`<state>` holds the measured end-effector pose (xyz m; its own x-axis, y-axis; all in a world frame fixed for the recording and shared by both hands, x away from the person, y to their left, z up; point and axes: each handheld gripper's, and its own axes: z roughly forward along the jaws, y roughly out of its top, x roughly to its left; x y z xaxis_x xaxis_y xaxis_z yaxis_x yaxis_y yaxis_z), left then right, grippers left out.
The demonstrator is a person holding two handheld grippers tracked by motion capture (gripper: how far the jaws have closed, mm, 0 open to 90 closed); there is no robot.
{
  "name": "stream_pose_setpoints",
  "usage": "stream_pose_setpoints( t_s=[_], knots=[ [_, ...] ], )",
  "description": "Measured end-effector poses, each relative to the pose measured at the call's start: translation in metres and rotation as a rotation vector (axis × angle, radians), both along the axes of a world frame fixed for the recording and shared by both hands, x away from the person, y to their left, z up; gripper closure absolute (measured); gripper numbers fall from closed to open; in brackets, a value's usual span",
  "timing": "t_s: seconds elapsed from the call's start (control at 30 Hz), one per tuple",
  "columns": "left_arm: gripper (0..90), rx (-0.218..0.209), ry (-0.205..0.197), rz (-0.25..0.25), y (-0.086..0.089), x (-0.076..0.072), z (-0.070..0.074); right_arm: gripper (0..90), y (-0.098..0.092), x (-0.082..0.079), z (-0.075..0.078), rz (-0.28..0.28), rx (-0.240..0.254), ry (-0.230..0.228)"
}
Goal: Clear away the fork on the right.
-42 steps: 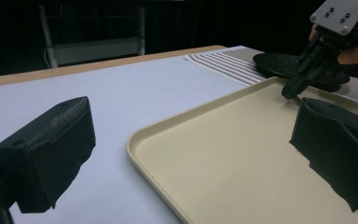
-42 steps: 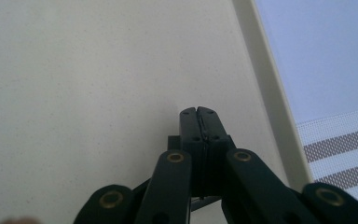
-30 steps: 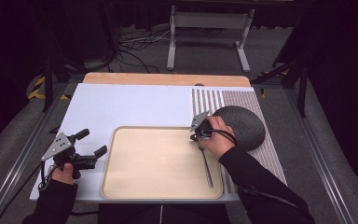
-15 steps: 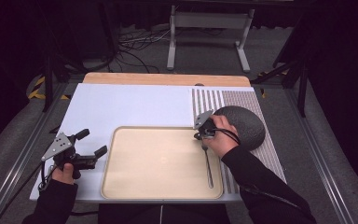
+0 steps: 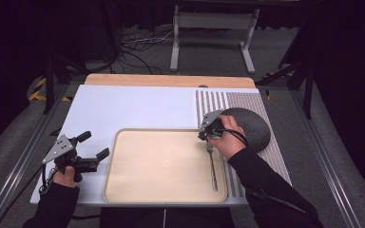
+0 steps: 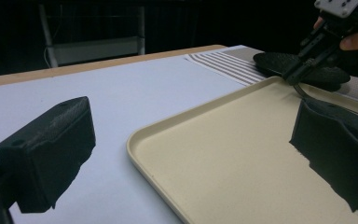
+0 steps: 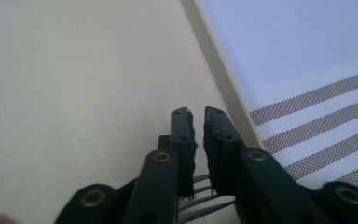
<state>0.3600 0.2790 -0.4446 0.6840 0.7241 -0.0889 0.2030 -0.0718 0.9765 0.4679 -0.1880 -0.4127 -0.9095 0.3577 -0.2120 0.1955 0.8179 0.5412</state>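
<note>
Beige tray (image 5: 161,166) bearing no legible writing: my right gripper (image 5: 208,135) barely parted above fork (image 5: 212,166); left gripper (image 5: 94,147) wide.

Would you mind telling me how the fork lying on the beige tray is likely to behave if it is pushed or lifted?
The fork looks like thin metal, so probably stiff and light. It lies flat on the smooth tray, so a push would likely make it slide, not roll. Its slim handle may pivot in the jaws of the right gripper if lifted by one end.
</note>
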Motion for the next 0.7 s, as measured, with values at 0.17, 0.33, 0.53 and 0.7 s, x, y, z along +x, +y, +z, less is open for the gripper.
stream_pose_setpoints(
  t_s=[0.17, 0.33, 0.53, 0.7],
  knots=[
    [0.3, -0.001, 0.0, 0.002, 0.0, 0.0, 0.0, 46.8, -0.001, -0.006, 0.009, -0.047, 0.151, -0.006],
    [0.3, 0.0, -0.005, 0.002, 0.0, 0.0, 0.0, 27.3, -0.004, -0.01, 0.017, -0.062, 0.269, -0.013],
    [0.3, 0.001, -0.004, -0.001, 0.0, 0.0, 0.0, 19.5, -0.012, -0.018, 0.024, -0.067, 0.357, -0.032],
    [0.3, 0.0, -0.005, -0.002, 0.0, 0.0, 0.0, 18.4, -0.023, -0.026, 0.027, -0.081, 0.415, -0.044]
  ],
)
